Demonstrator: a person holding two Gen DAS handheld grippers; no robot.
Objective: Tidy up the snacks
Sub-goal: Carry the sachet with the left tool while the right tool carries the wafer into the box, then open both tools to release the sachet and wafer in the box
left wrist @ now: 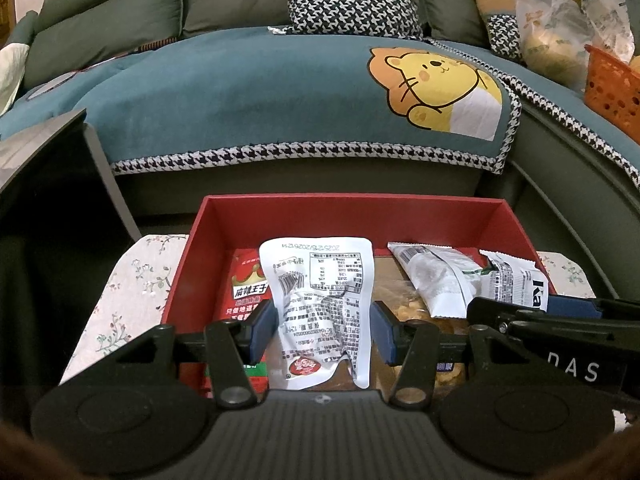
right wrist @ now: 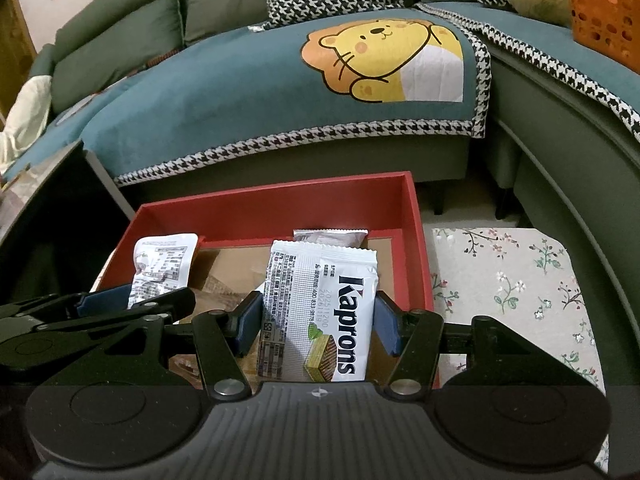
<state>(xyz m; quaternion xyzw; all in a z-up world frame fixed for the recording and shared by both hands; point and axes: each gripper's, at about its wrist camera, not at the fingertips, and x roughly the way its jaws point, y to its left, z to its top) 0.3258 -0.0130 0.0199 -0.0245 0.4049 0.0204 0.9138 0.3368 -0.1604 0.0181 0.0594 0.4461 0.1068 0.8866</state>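
A red open box sits on a floral cloth and holds several snack packets. My left gripper is shut on a white printed pouch over the box's left half; the pouch also shows in the right wrist view. My right gripper is shut on a white Kaprons wafer packet over the box's right half; that packet shows at the right in the left wrist view. A red snack packet and a grey-white packet lie in the box.
A floral cloth covers the table around the box. A green sofa with a teal lion-print cover stands behind. An orange basket and a plastic bag sit on the sofa's right. A dark table is at the left.
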